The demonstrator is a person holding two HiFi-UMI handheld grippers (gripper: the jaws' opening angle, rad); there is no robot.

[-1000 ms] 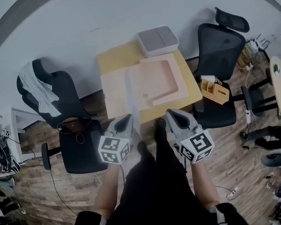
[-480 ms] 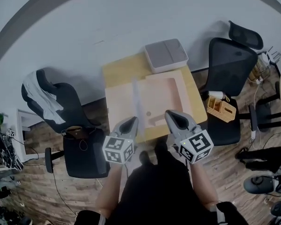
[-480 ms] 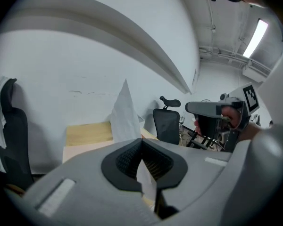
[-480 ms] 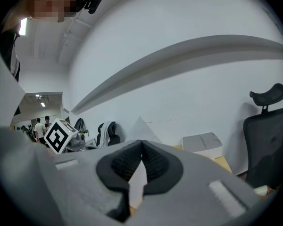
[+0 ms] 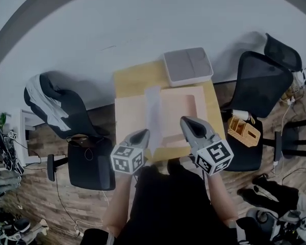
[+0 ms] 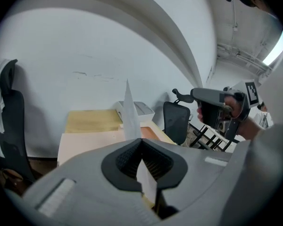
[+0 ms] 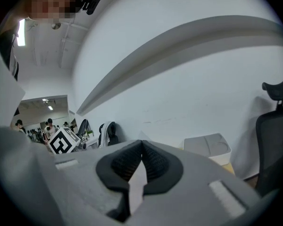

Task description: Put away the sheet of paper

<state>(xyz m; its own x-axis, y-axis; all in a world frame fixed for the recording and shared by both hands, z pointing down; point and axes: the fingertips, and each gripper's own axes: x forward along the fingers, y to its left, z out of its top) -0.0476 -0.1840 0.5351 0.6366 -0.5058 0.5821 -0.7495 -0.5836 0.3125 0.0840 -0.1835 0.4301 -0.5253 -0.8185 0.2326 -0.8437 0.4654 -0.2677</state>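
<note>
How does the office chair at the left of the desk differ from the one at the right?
The left chair has a white cloth draped over its backrest; the right chair has a bare backrest. A small brown object lies on the left chair's seat; a wooden organiser seems to sit on the right chair's. Both are black office chairs beside the desk.

The sheet of paper [image 5: 154, 106] is white, the table [image 5: 135, 75] yellow, the box [image 5: 187, 65] grey.

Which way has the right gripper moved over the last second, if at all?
Yes. The right gripper went forward, from the table's near edge to over the tray.
</note>
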